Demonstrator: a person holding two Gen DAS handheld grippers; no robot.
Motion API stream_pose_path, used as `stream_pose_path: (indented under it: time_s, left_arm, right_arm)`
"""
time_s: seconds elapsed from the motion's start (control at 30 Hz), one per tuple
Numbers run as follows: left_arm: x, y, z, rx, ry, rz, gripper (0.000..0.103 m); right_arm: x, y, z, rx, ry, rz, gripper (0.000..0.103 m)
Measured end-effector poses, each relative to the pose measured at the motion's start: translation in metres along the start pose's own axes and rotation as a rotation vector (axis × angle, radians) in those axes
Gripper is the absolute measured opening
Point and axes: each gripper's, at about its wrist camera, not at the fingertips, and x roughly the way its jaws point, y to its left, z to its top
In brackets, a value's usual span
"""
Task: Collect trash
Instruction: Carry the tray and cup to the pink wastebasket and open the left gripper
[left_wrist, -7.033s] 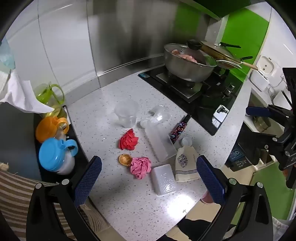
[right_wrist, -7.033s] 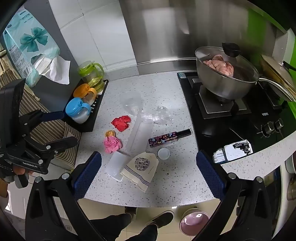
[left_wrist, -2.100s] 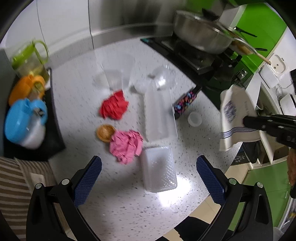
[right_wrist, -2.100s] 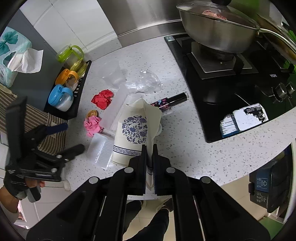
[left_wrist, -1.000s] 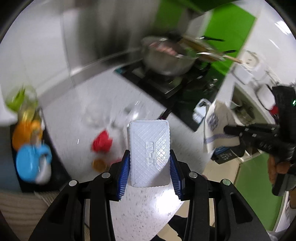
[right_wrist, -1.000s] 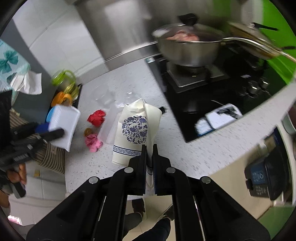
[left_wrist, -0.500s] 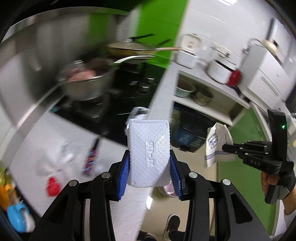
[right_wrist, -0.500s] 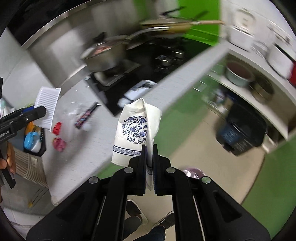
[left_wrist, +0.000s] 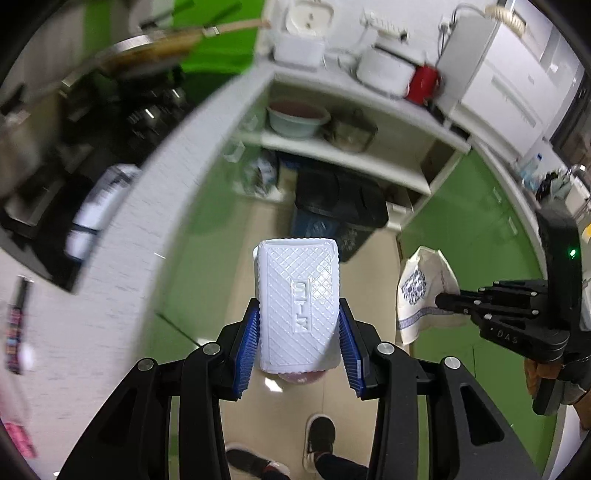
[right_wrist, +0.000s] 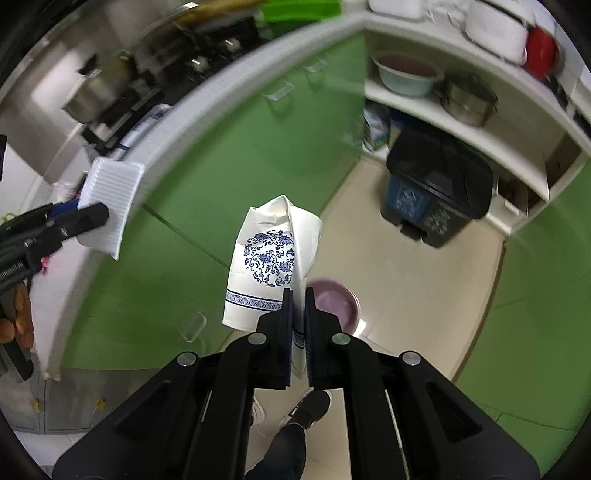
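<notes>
A dark trash bin (right_wrist: 437, 184) with a black lid is standing on the floor under the white shelf (right_wrist: 458, 122); its contents are hidden. On the shelf a pale bowl (left_wrist: 297, 118) and a steel pot (right_wrist: 467, 98) are sitting side by side. A purple basin (right_wrist: 338, 302) is lying on the tiles below. The left gripper (left_wrist: 298, 332) is clamping a white textured plastic box (left_wrist: 298, 302) between its blue pads. The right gripper (right_wrist: 298, 306), nearly closed, is pinching a blue-patterned paper bag (right_wrist: 271, 258), both held above the floor near the bin.
</notes>
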Motion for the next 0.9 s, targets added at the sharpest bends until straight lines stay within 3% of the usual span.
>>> stream_pose_path:
  time_s: [0.5, 0.77, 0.8, 0.83, 0.87, 0.9]
  left_arm:
    - [0.274, -0.002, -0.088, 0.127, 0.241, -0.086, 0.04]
    - [0.34, 0.009, -0.114, 0.123, 0.281, -0.108, 0.044]
    - [0.342, 0.009, -0.115, 0.118, 0.281, -0.11, 0.047]
    - [0.345, 0.011, -0.116, 0.113, 0.282, -0.112, 0.06]
    - [0.345, 0.012, -0.116, 0.106, 0.28, -0.114, 0.073]
    - [0.345, 0.014, -0.117, 0.1, 0.27, -0.112, 0.096]
  right_arm:
    - [0.196, -0.09, -0.078, 0.162, 0.047, -0.053, 0.005]
    - [0.254, -0.109, -0.101, 0.197, 0.057, -0.051, 0.005]
    - [0.257, -0.111, -0.102, 0.198, 0.057, -0.051, 0.005]
    - [0.259, -0.111, -0.103, 0.197, 0.057, -0.051, 0.005]
    - [0.261, -0.112, -0.104, 0.196, 0.057, -0.052, 0.005]
    - [0.26, -0.111, -0.104, 0.195, 0.057, -0.052, 0.005]
